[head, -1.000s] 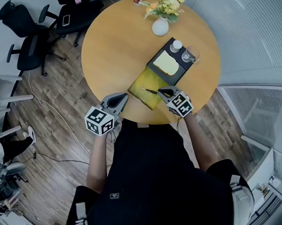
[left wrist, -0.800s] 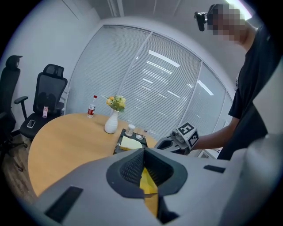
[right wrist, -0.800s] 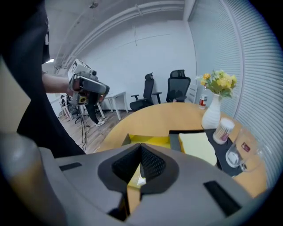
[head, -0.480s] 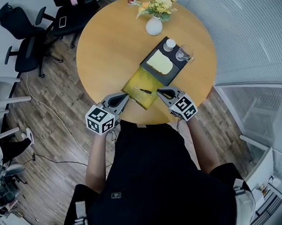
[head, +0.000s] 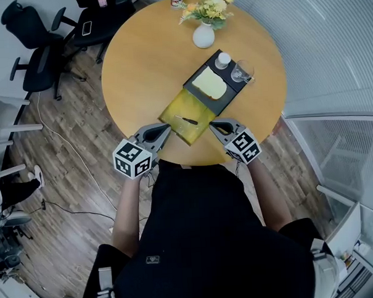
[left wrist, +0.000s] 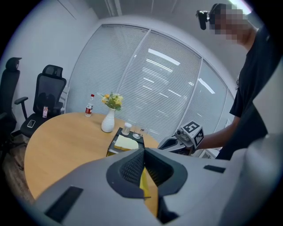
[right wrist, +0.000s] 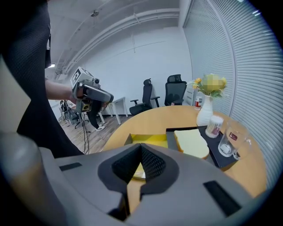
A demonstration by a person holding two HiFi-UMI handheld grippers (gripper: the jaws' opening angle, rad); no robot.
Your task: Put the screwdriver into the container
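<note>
The round wooden worktop [head: 145,60] fills the middle of the head view, with office chairs [head: 36,34] on the floor to its left. A black tray [head: 228,95] lies across it, carrying a pale yellow slab [head: 208,82], a glass [head: 240,71] and a small white-capped jar [head: 222,60]. Butted against the tray's near end is the yellow container [head: 175,107], set close to the person's edge, presumably for easy reach. The left tool [head: 166,127] and right tool [head: 214,125] hang low at that edge, flanking the container. Each has its jaws pressed together with nothing between them. That suits a finished placing, since the screwdriver [head: 186,120] lies flat inside the container, apart from both tools. A white vase [head: 203,36] of flowers stands well beyond the tray. Nothing crowds the container except the tray beside it, and neither tool touches it.
</note>
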